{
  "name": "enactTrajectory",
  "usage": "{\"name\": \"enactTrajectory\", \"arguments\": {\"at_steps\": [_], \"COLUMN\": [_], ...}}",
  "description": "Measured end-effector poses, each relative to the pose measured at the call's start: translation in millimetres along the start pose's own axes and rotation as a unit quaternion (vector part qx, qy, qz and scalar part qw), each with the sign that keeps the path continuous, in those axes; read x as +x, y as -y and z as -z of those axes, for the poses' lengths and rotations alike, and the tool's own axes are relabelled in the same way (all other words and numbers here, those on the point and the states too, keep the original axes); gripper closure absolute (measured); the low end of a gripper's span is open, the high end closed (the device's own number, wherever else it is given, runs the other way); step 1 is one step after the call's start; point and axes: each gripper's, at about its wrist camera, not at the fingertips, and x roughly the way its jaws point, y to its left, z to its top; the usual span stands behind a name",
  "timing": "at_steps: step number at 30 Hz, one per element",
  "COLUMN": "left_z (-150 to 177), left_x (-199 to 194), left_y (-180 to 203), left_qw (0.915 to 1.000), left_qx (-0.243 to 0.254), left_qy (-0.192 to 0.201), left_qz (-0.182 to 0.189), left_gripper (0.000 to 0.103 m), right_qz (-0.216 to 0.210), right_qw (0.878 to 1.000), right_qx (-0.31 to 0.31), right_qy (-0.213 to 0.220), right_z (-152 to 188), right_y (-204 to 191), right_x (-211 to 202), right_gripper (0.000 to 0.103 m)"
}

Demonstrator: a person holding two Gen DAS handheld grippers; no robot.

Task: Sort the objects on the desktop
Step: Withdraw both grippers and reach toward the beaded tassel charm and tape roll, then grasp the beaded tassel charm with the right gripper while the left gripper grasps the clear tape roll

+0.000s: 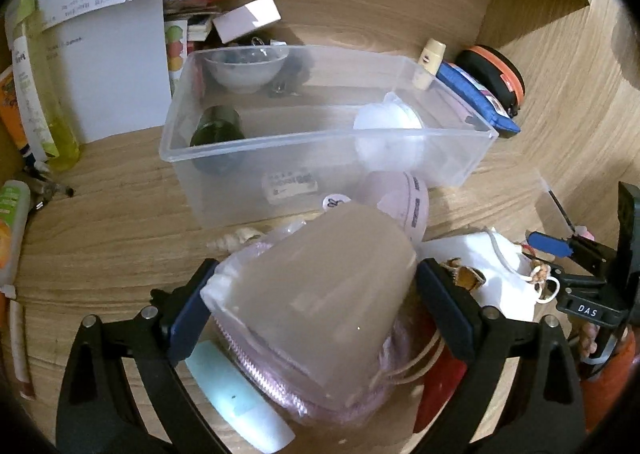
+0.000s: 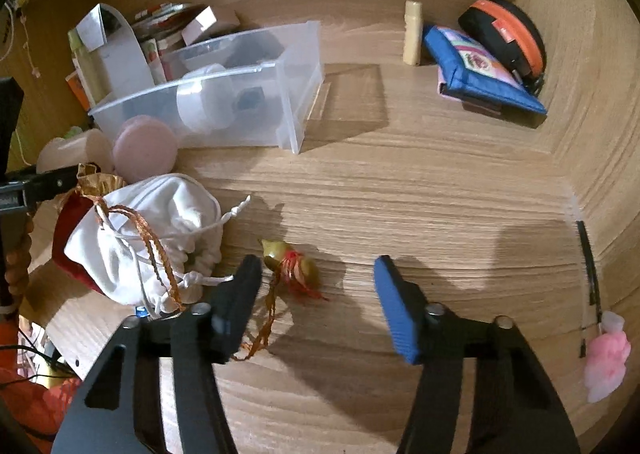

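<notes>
My left gripper (image 1: 316, 294) clamps the pale cup (image 1: 328, 294) just before the clear bin (image 1: 248, 146); my right gripper (image 2: 318, 278) is open, empty. Next: lift it into the bin.

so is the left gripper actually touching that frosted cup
Touching. In the left wrist view both pads of the left gripper press against the sides of the frosted cup, with no gap visible on either side.
</notes>
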Motion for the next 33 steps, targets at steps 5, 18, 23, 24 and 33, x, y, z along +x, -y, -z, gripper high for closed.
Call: {"name": "enactTrajectory", "arguments": {"at_steps": [5,18,23,24,33], "left_z": [2.8,4.5,0.3,-0.6,-12.4], "left_x": [1.0,-6.9,-18.8,-21.9,-45.8], "left_y": [0.1,-9.0,-13.2,-14.0,-26.1], "left_qw": [0.9998,0.9981,0.9966,0.9963,0.9925], "left_qx": [0.005,-0.023,-0.034,-0.036,-0.057], "left_qy": [0.014,0.056,0.074,0.078,0.108], "left_qz": [-0.01,-0.01,-0.006,-0.007,-0.005], "left_gripper": [0.015,0.016,0.016,0.016,0.016], "right_qz": [0.01,-0.004,-0.011,-0.012,-0.015], "right_qw": [1.0,1.0,0.997,0.997,0.991], "right_qx": [-0.022,0.013,0.019,0.019,0.005], "right_qy": [0.003,0.026,0.067,0.073,0.13], "right_z": [-1.9,-16.1,-33.2,-36.9,-74.6], "right_y": [-7.5,0.5,0.4,-0.3,-10.3], "right_x": [4.3,-4.6,-24.5,-27.1,-47.5], "right_gripper": [0.067,0.082,0.082,0.082,0.082]}}
